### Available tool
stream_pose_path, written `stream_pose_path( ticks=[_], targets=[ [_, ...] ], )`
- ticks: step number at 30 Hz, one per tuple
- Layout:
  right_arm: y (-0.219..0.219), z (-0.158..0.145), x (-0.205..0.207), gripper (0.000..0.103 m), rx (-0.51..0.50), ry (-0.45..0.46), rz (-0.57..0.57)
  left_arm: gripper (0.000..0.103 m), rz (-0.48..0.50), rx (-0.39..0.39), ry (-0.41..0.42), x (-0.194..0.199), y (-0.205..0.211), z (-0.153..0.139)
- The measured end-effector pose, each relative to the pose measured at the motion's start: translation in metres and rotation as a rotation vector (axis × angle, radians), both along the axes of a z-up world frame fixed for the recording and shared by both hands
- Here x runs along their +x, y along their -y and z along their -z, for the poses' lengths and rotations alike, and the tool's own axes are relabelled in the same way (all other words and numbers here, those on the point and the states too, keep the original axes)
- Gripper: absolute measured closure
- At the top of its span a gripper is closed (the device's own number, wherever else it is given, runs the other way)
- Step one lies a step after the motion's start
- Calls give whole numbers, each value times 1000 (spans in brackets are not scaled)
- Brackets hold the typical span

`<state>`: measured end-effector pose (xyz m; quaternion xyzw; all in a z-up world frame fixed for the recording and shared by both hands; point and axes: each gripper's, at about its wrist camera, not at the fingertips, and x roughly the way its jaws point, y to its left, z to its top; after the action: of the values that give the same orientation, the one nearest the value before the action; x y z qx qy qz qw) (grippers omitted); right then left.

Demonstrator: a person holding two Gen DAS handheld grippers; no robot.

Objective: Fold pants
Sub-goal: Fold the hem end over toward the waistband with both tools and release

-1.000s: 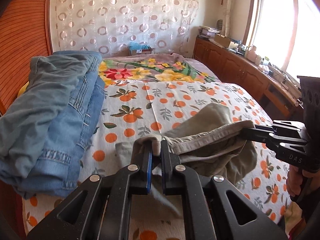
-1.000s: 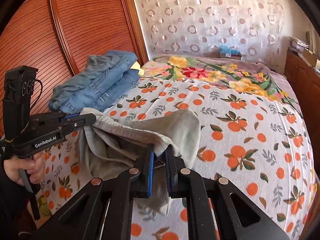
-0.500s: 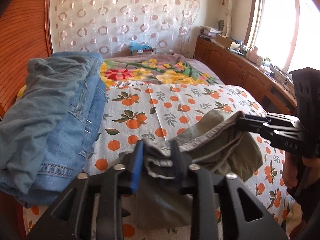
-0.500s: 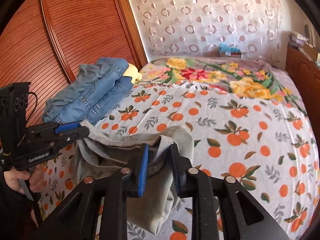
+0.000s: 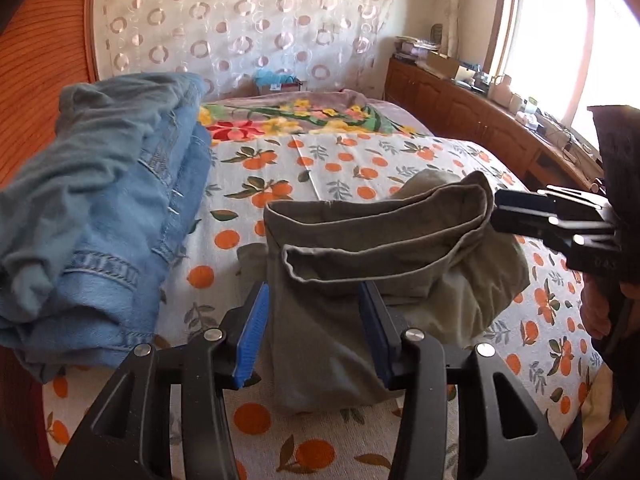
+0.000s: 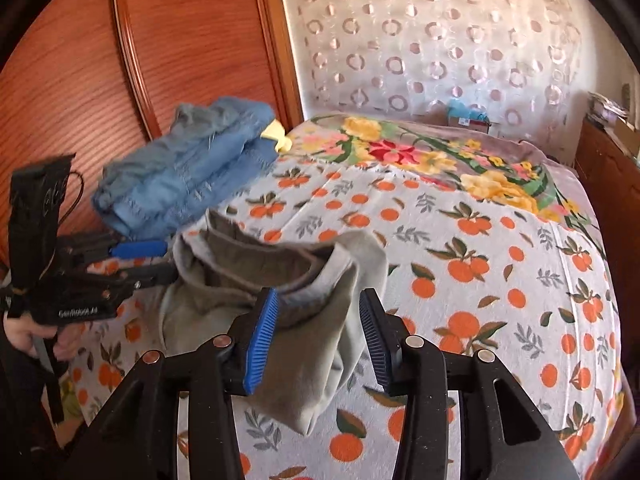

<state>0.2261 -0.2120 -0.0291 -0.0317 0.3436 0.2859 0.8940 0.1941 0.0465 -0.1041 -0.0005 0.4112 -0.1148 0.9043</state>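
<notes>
Olive-grey pants (image 5: 384, 256) lie bunched on the orange-print bedsheet (image 5: 340, 156), waistband up and gaping. My left gripper (image 5: 316, 304) is open, its blue-padded jaws wide on either side of the near end of the waistband, not pinching it. In the right wrist view the same pants (image 6: 280, 276) sag between the jaws of my right gripper (image 6: 320, 312), which is also open. The right gripper shows in the left wrist view (image 5: 504, 210) at the far end of the waistband. The left gripper shows at the left in the right wrist view (image 6: 164, 258).
A stack of folded blue jeans (image 5: 104, 208) lies on the left side of the bed, against a wooden wardrobe (image 6: 160, 48). A floral blanket (image 5: 296, 116) covers the bed's far end. A wooden cabinet (image 5: 472, 120) with clutter runs under the window on the right.
Both grippers were shut on the waistband a second ago. Both have opened wide and let it go, and the pants have dropped onto the bed.
</notes>
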Motion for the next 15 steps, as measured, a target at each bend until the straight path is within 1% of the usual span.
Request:
stream_pose_path(
  ticks=[2, 4, 8, 10, 12, 14, 15],
  targets=[
    [-5, 4, 2, 59, -12, -13, -26, 56, 9, 28, 10, 5, 1, 3],
    [-8, 5, 8, 59, -39, -7, -23, 56, 2, 64, 8, 13, 3, 5],
    [-9, 7, 17, 59, -50, -8, -39, 57, 22, 100, 17, 25, 7, 2],
    [-11, 9, 22, 59, -57, -17, -46, 57, 41, 92, -2, 34, 8, 4],
    [-12, 9, 26, 59, -48, -21, -63, 65, 59, 63, -22, 41, 7, 6],
    [-13, 9, 30, 59, -43, -26, -76, 81, 66, 67, -30, 44, 9, 9],
    [-13, 9, 33, 59, -43, -24, -76, 85, 67, 67, -34, 46, 10, 9]
  ],
)
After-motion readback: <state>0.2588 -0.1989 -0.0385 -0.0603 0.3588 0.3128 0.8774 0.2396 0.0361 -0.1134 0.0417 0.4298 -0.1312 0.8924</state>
